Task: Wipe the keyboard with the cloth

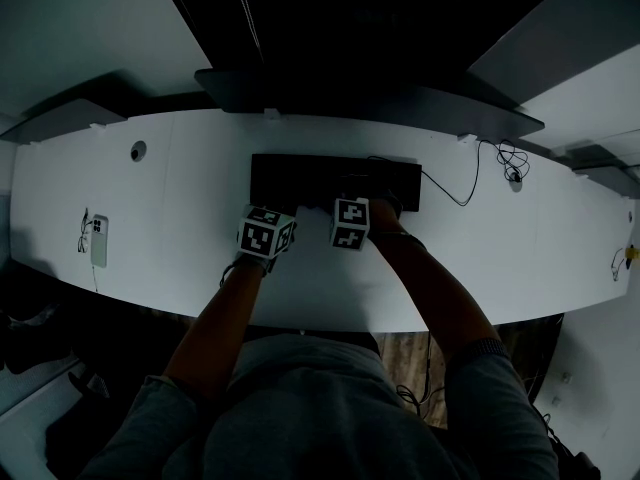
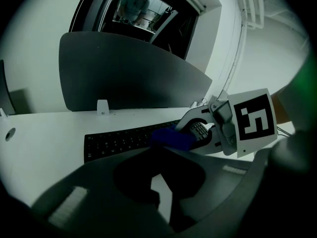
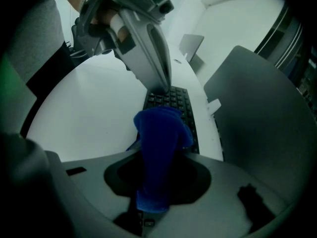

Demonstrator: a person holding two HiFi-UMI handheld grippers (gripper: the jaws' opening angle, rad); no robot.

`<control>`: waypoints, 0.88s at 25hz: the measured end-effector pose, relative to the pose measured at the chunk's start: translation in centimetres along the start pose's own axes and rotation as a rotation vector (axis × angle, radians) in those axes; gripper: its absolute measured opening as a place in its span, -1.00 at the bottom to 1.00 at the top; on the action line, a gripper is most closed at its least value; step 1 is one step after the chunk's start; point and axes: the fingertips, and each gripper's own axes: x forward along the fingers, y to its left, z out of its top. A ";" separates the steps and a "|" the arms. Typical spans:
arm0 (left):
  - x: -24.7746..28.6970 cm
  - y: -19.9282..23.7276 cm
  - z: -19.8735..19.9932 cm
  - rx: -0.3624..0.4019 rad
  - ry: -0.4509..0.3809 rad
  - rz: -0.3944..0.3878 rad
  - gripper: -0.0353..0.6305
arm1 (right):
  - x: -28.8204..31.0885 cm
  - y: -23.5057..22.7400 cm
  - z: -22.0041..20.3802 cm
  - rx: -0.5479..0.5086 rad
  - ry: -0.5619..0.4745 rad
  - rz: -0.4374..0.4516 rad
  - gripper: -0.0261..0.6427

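A black keyboard [image 1: 335, 181] lies on the white desk [image 1: 180, 188], in front of a dark monitor base. My right gripper [image 3: 154, 185] is shut on a blue cloth [image 3: 159, 148], whose bunched end hangs onto the keys about mid keyboard. The left gripper view shows that cloth [image 2: 173, 137] on the keyboard [image 2: 124, 142] under the right gripper's fingers [image 2: 195, 120]. My left gripper [image 3: 161, 85] has its two fingers drawn together, tips down on the keyboard's left end [image 3: 168, 100], with nothing held. In the head view both marker cubes sit at the keyboard's front edge, left [image 1: 266, 233] and right [image 1: 351, 223].
A phone [image 1: 99, 241] with a cable lies far left on the desk. A thin black cable [image 1: 470, 183] runs from the keyboard's right end to a coil at the back. A grey partition [image 2: 129, 73] stands behind the desk.
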 end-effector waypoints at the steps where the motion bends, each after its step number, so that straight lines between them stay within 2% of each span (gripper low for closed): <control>1: 0.1 -0.2 0.0 -0.002 0.001 0.001 -0.87 | -0.1 0.0 -0.2 -0.001 -0.001 0.000 -0.55; 22: 3.7 -5.0 0.7 0.001 0.014 -0.004 -0.87 | -2.0 0.6 -5.5 0.023 -0.017 -0.008 -0.55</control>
